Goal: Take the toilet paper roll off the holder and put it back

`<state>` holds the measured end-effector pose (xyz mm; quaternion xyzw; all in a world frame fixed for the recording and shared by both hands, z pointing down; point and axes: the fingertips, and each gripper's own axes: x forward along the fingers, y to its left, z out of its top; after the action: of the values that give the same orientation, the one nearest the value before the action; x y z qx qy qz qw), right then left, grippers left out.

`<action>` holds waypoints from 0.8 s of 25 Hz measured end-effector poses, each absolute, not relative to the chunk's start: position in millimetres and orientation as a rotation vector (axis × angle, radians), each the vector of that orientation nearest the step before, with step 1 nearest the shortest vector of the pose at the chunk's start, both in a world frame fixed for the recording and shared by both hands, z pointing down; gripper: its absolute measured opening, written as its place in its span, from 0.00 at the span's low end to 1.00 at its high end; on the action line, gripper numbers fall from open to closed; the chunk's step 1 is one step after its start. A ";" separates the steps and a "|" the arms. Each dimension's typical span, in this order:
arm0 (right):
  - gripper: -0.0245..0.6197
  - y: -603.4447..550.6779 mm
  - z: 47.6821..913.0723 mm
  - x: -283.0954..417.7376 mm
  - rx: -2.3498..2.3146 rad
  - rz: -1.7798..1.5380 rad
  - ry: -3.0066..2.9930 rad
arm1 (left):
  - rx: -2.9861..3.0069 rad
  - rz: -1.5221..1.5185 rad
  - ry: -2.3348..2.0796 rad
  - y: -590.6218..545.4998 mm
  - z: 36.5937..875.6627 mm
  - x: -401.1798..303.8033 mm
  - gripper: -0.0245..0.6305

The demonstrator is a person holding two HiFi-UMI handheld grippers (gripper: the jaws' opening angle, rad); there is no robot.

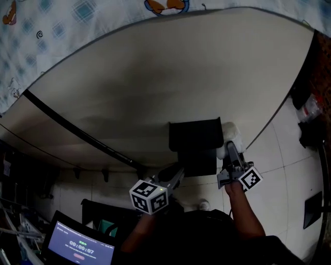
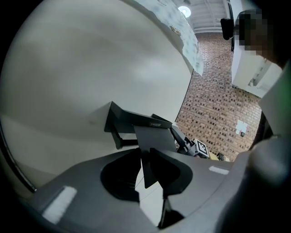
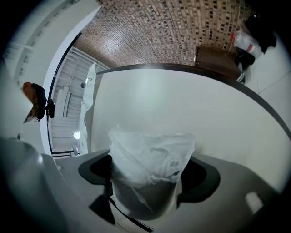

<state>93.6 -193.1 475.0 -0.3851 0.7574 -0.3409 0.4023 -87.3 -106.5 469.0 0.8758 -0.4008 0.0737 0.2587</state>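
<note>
A black toilet paper holder (image 1: pixel 195 135) is fixed to the pale wall panel (image 1: pixel 155 77). Its flat cover flap (image 2: pixel 152 141) hangs down between the jaws of my left gripper (image 2: pixel 146 170), which is shut on it. In the head view the left gripper (image 1: pixel 178 176) reaches up to the holder from below. The white toilet paper roll (image 3: pixel 150 154), with a torn loose end, sits between the wide jaws of my right gripper (image 3: pixel 150 177), shut on it. That roll (image 1: pixel 229 132) is just off the holder's right end, and the right gripper (image 1: pixel 230 147) is below it. I cannot tell whether roll and holder touch.
A patterned cloth (image 1: pixel 77 15) hangs over the panel's top. A black rail (image 1: pixel 77 132) runs along the panel's lower left. A screen showing a timer (image 1: pixel 80 248) is at the lower left. Dark objects (image 1: pixel 310 119) stand on the tiled floor (image 1: pixel 289 155) at right. A brick wall (image 2: pixel 218 113) lies beyond.
</note>
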 end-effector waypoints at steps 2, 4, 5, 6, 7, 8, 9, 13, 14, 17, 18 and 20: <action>0.70 -194.3 479.6 94.2 -0.982 -0.864 1.910 | 2.376 0.212 -1.082 -105.7 470.4 -87.4 0.16; 0.70 -194.7 484.8 97.1 -1.011 -0.868 1.903 | 2.381 0.223 -1.072 -105.3 470.9 -86.2 0.16; 0.70 -194.4 486.0 98.1 -1.015 -0.871 1.899 | 2.383 0.225 -1.066 -105.0 470.4 -85.8 0.16; 0.70 -194.3 486.1 98.5 -1.013 -0.873 1.894 | 2.385 0.227 -1.061 -104.8 469.5 -85.5 0.16; 0.70 -194.6 485.5 98.6 -1.005 -0.876 1.887 | 2.387 0.228 -1.056 -104.5 468.5 -85.3 0.16; 0.70 -194.9 485.1 98.6 -0.989 -0.884 1.875 | 2.387 0.227 -1.051 -104.2 467.6 -85.2 0.16; 0.70 -195.1 485.2 98.5 -0.964 -0.899 1.854 | 2.386 0.223 -1.046 -103.6 466.9 -85.0 0.16; 0.70 -194.6 488.6 97.8 -0.886 -0.950 1.761 | 2.380 0.205 -1.028 -101.8 464.8 -84.7 0.17; 0.70 -193.9 489.4 97.8 -0.877 -0.953 1.749 | 2.380 0.205 -1.026 -101.5 464.5 -84.7 0.17; 0.69 -194.9 489.8 98.1 -0.865 -0.955 1.724 | 2.382 0.206 -1.019 -101.7 464.0 -84.8 0.17; 0.69 -196.8 489.3 97.5 -0.859 -0.959 1.714 | 2.382 0.206 -1.015 -101.6 464.1 -84.6 0.17; 0.69 -201.0 486.3 94.0 -0.842 -0.961 1.705 | 2.380 0.203 -1.011 -101.7 464.1 -84.4 0.17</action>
<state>94.0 -201.0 486.3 -0.3458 0.7002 -0.3948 0.4841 -84.4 -101.7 464.1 0.8834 -0.3753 0.0754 0.2704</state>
